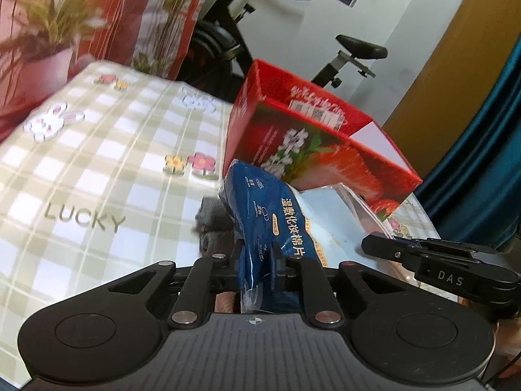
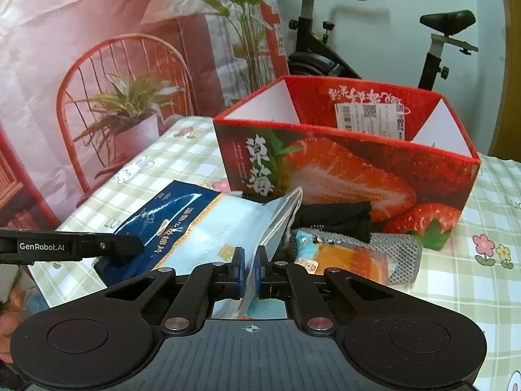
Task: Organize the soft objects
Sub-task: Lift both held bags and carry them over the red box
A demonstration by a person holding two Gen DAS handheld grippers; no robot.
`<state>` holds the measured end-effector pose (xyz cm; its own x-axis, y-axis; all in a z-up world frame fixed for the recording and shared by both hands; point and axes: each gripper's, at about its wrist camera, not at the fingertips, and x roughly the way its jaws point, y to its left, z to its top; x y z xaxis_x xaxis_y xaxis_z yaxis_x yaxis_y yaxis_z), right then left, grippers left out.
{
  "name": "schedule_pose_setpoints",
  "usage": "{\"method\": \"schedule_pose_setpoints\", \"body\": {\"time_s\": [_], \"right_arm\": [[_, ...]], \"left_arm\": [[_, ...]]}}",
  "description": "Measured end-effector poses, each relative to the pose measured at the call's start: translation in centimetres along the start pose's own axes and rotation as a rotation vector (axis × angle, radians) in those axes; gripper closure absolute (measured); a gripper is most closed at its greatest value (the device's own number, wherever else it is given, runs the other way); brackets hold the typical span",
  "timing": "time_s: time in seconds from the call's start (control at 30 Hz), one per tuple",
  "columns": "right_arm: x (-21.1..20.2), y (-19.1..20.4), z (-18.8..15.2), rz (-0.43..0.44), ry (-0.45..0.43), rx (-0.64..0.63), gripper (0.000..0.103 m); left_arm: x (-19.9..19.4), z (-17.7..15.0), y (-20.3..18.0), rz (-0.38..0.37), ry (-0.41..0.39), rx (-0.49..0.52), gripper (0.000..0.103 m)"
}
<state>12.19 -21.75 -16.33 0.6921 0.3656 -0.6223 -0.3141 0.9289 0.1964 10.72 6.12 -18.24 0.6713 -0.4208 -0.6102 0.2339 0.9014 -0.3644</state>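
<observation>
Here's the table, dressed in a green-and-white checked cloth with bunnies, little flowers and the word LUCKY printed across it. A printed backdrop of a red chair and potted plants hangs behind, and an exercise bike stands by the white wall. The red strawberry box sits open on the cloth. Left gripper is clamped tight on the blue cotton-pad packet, lifted just in front of the box. Right gripper has its jaws pinched nearly closed on the clear edge of that same packet. Beside it, near the box's front wall, lie a black cloth roll, a grey knitted piece and an orange packet.
</observation>
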Motion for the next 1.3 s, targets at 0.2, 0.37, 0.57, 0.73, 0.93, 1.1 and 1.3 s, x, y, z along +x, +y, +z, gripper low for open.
{"method": "schedule_pose_setpoints", "body": {"time_s": [0.2,0.37,0.57,0.73,0.93,1.1,1.3], "right_arm": [[-2.1,-0.2,1.2,0.03,-0.089,-0.008,0.098],[-3.9,-0.8,3.8,0.047,-0.176,-0.037,0.098],[-4.5,-2.8,8.6,0.011,-0.274,-0.104,0.098],[-2.8,-4.9,11.7,-0.015,-0.292,-0.115,0.098],[0.5,-6.9,14.0,-0.043,-0.271,-0.122,0.098],[4.2,-8.2,15.3,-0.058,-0.215,-0.129,0.098],[8.5,-9.9,15.8,-0.058,-0.121,-0.096,0.098]], "left_arm": [[-2.4,2.4,-2.7,0.015,-0.088,0.099,0.091],[-3.1,5.1,-5.3,0.034,-0.153,0.194,0.091],[-1.6,8.8,-7.9,0.056,-0.227,0.283,0.091],[1.0,11.6,-9.8,0.084,-0.268,0.352,0.091],[5.2,14.4,-10.7,0.12,-0.246,0.373,0.091],[9.2,16.4,-10.1,0.136,-0.176,0.358,0.091],[13.5,17.5,-8.8,0.158,-0.071,0.375,0.091]]}}
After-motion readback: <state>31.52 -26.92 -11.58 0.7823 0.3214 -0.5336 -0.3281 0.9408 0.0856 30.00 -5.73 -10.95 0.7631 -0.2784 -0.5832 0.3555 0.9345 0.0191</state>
